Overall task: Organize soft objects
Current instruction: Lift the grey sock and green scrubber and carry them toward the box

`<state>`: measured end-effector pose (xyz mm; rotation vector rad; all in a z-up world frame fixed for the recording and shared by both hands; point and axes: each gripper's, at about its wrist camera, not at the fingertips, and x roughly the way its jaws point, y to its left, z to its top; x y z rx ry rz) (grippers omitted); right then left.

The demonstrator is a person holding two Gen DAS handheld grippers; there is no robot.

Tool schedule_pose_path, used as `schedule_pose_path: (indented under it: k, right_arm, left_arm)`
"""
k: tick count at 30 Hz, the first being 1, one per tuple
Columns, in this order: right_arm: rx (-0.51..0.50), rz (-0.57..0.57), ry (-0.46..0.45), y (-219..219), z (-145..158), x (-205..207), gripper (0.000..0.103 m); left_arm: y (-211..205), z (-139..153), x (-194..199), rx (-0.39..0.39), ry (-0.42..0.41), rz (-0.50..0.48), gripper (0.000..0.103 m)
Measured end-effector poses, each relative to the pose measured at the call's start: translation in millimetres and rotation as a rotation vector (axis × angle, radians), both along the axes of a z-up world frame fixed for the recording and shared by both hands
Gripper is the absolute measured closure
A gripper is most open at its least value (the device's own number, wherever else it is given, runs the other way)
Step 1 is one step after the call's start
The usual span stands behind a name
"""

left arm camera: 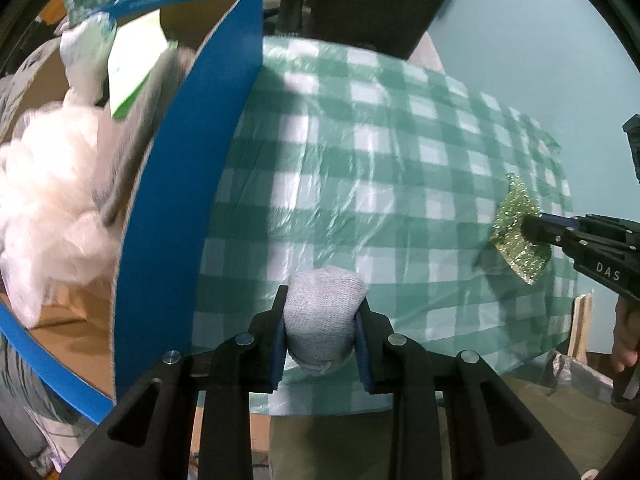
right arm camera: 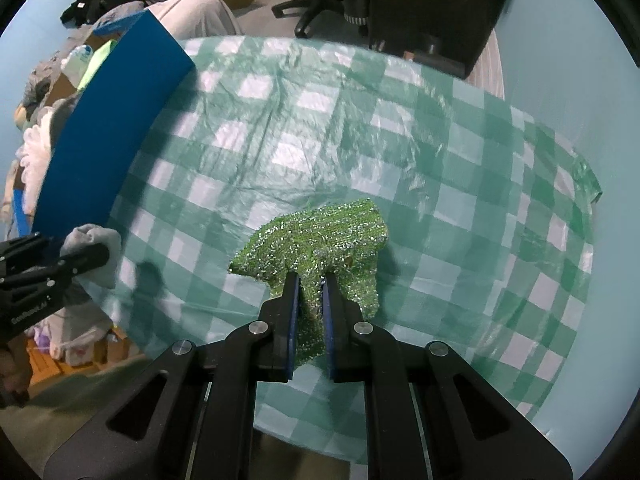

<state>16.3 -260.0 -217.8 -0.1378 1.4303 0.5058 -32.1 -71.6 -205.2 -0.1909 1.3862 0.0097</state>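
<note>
Above the checked-cloth counter (right arm camera: 280, 128), the left gripper (left arm camera: 322, 320) clamps a grey knitted sock roll (left arm camera: 324, 312) and the right gripper (right arm camera: 309, 292) pinches a sparkly green scouring cloth (right arm camera: 320, 236), likely bound for the blue-walled box (left arm camera: 192, 184) alongside.

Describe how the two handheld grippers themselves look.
Both the left gripper and right gripper are black plastic linkages with round silver pivot pins, triangular cut-outs and blue pads lining the fingers. White lettering marks their sides. A bare hand grips one; no sleeve shows.
</note>
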Motion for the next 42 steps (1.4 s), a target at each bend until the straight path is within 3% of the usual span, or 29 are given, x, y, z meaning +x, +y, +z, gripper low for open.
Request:
schedule_pose_path:
  k: [23, 42]
  right_arm:
    - [0.063, 0.026, -0.064, 44, 74, 16, 0.094]
    - [0.106, 0.103, -0.117, 109, 109, 25, 0.094]
  left_arm:
    - [18, 79, 24, -0.031, -0.131, -0.032, 0.075]
    - [76, 103, 20, -0.011, -0.168, 0.029, 0.075]
